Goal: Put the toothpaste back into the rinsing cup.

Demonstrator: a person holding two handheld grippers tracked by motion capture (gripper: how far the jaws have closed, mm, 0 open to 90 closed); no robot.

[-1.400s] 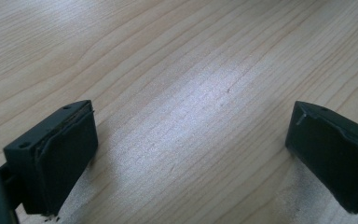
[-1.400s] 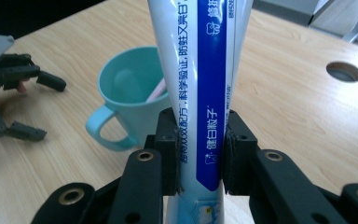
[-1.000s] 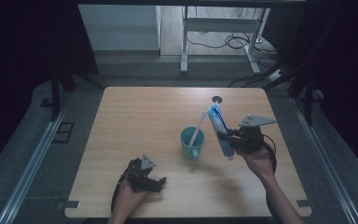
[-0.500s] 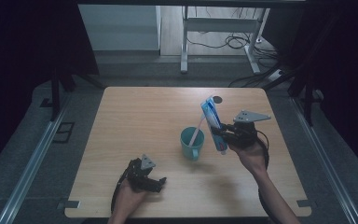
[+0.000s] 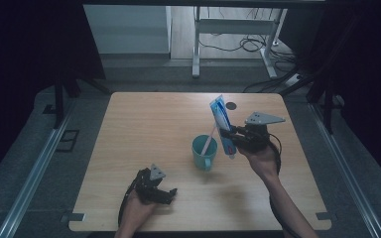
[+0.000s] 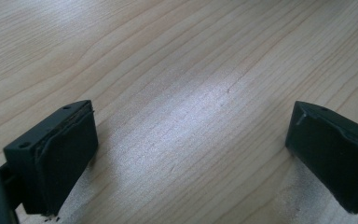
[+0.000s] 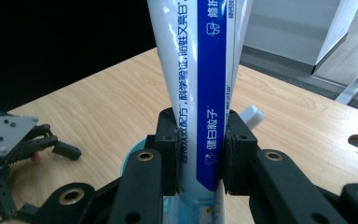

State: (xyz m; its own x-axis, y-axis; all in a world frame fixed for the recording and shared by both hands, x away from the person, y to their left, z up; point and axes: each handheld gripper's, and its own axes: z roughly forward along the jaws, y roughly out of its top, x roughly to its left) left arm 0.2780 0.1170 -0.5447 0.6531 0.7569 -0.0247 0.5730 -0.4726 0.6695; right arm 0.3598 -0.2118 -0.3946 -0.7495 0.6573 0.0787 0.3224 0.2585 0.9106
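- High view: desk point(image 5: 144, 124), pale wood-grain laminate, flat rectangle with matte top; largest thing here.
- Step in hand, as I judge it: toothpaste tube is carried over toward the cup, not yet dropped in.
- Right tool point(image 5: 232, 140) is clamped on the toothpaste tube point(image 5: 222, 122); right gripper view has both black pads squeezing the tube point(image 7: 200, 116) at its lower body.
- Tube: soft glossy plastic, white with blue band and printed text, flat crimped end up, tilted, held above the desk just right of the cup.
- Cup point(image 5: 203, 152): teal, round, smooth, small handle at the front; stands upright mid-desk.
- Toothbrush point(image 5: 209, 139): thin white plastic stick leaning in the cup.
- Next move likely calls for lining the cap end over the cup mouth, clear of the brush, then lowering and releasing.
- Left tool point(image 5: 159, 190) rests near the front edge, jaws spread wide, nothing between.
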